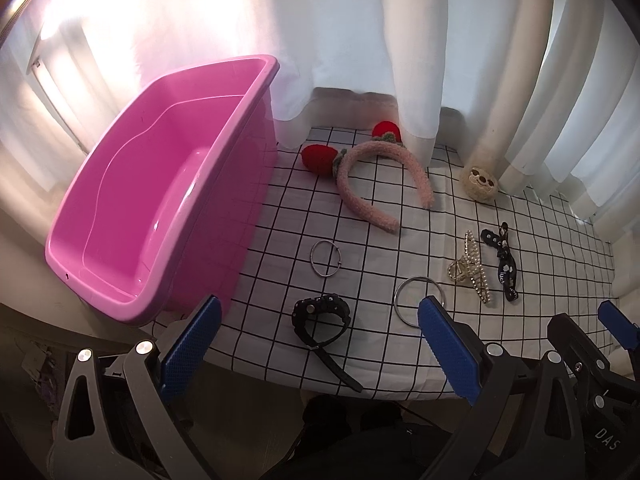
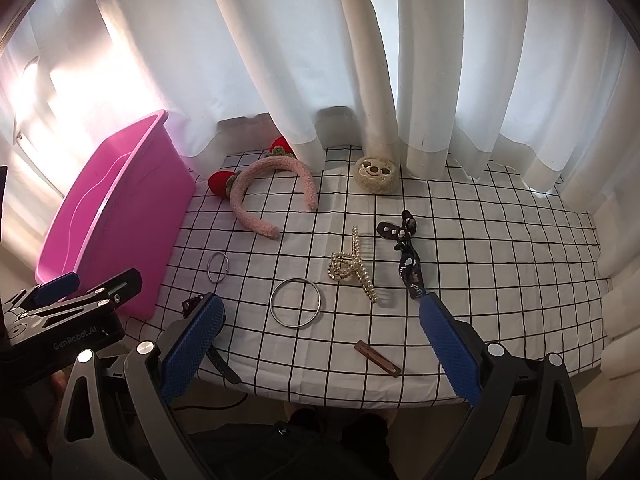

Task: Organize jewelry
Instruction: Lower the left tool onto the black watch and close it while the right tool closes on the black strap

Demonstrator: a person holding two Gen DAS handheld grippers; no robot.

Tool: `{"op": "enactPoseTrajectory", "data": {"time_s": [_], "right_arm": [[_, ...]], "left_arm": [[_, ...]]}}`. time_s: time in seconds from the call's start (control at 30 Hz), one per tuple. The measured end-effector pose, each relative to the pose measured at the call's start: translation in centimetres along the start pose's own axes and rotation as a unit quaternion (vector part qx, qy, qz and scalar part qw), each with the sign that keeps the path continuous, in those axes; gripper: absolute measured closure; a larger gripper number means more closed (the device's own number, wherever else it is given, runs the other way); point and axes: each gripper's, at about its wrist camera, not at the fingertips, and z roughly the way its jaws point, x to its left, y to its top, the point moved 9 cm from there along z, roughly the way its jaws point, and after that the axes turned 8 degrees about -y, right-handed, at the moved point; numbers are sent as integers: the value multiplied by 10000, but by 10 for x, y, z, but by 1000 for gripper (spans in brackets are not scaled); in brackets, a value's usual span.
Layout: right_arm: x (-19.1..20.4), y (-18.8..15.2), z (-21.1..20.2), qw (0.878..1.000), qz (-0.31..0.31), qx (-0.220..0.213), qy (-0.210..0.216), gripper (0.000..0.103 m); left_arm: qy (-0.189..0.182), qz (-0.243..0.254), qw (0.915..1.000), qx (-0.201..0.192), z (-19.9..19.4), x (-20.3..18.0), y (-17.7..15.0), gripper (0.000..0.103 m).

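A worktop covered in a white cloth with a black grid sits in front of white curtains. At its left end stands a pink plastic tub, nothing visible inside it. Jewelry lies spread across the cloth: a fluffy pink headband with red strawberry trims at the back, a cream plush hair clip with a smiling face near the curtain, a pearl claw clip in the middle, and a black patterned ribbon tie just to its right. Nearer the front edge lie a small silver hoop, a larger silver bangle, a black watch, and a brown flat hair clip. The left tool hovers low over the watch, blue fingers spread wide, gripping nothing. The right tool hovers over the front edge near the bangle, equally wide apart and holding nothing.
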Motion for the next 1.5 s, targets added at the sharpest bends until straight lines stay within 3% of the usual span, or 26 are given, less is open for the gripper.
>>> {"op": "enactPoseTrajectory", "data": {"time_s": [0.2,0.5,0.63,0.97,1.3,1.5], "right_arm": [[-25,-14,27,9993,202,300,77,9],[-73,-42,81,9977,305,597,-95,9],[-87,-45,104,9976,257,636,-94,9],[-104,-30,149,9976,306,615,-71,9],[-100,-26,180,9970,194,755,22,9],[-108,-13,204,9966,178,785,-162,9]], "left_arm": [[-236,-72,9997,-15,21,3,-15,6],[-29,-408,9985,361,76,39,-71,6],[-126,-512,9977,434,97,38,-87,6],[-19,-884,9956,309,146,41,-84,6],[-161,-798,9964,231,168,27,-82,6],[-176,-824,9963,191,182,23,-79,6]]}}
